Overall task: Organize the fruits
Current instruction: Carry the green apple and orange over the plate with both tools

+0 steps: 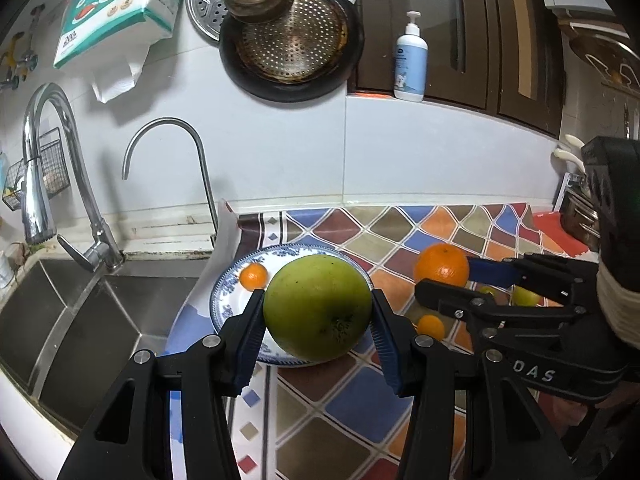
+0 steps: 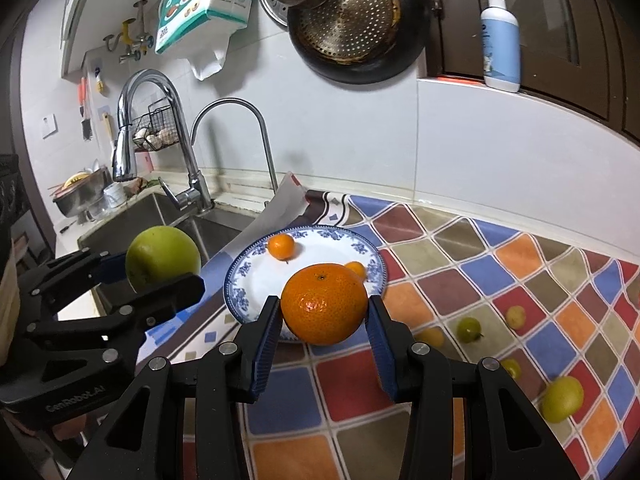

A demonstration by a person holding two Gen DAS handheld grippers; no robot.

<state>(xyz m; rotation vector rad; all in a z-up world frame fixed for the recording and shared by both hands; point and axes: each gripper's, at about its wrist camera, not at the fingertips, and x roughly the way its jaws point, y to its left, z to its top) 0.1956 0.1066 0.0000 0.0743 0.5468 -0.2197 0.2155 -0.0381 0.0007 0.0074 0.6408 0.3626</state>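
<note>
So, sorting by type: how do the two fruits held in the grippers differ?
The big round green fruit in the left gripper is smooth and larger; the round orange citrus in the right gripper is dimpled and smaller. The green one hangs nearer the steel sink. Both are clamped, lifted, near the blue-patterned plate.

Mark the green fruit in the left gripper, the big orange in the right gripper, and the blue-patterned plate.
green fruit (image 1: 318, 307), left wrist view, middle of its front face.
big orange (image 2: 324, 308), right wrist view, centre of its peel.
blue-patterned plate (image 2: 362, 249), right wrist view, on its patterned far rim.
</note>
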